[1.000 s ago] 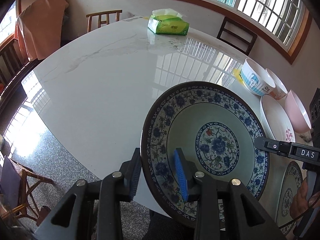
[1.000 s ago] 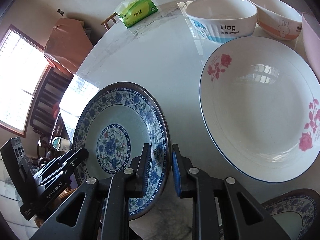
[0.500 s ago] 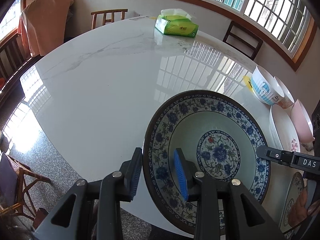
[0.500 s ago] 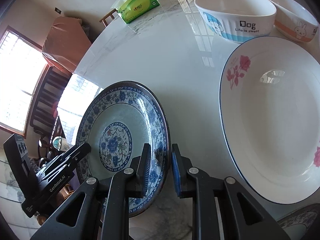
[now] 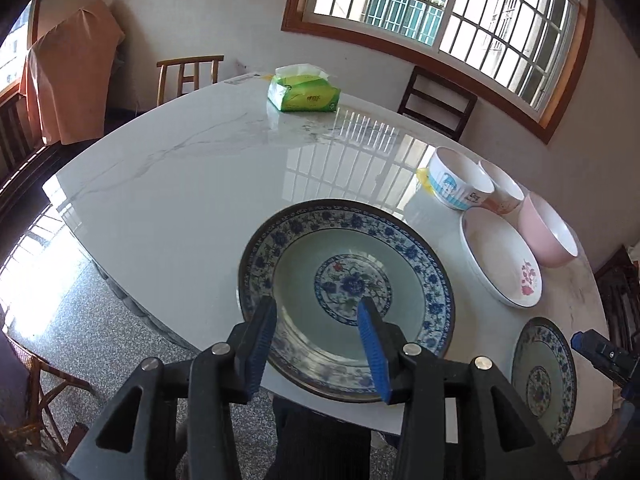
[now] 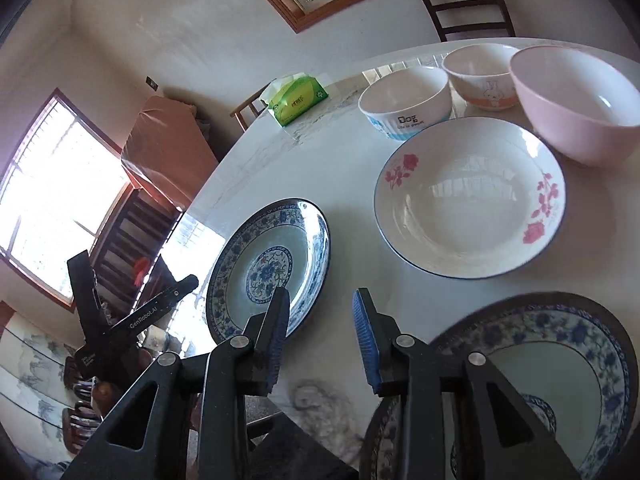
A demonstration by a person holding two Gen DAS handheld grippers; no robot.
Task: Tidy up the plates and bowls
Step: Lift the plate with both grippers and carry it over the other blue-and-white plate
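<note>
A large blue-flowered plate [image 5: 348, 296] lies flat on the white marble table [image 5: 180, 184] near its front edge. My left gripper [image 5: 318, 344] hovers over the plate's near rim with its jaws opening; the pads are off the plate. From the right wrist, the same plate [image 6: 268, 268] sits just left of my right gripper [image 6: 322, 336], whose jaws are also opening with only bare table between them. A second blue-flowered plate [image 6: 560, 360] lies at the lower right. A white plate with pink roses [image 6: 472, 200] stands beyond it.
Behind the rose plate stand a "Dog" bowl [image 6: 404, 104], a rabbit bowl [image 6: 484, 78] and a pink bowl [image 6: 576, 104]. A green tissue pack [image 5: 304, 94] rests at the table's far side. Chairs [image 5: 188, 76] ring the table.
Both grippers were closed on opposite rims of the large blue plate. They have opened, let go and drawn back and upward; the plate now rests on the table.
</note>
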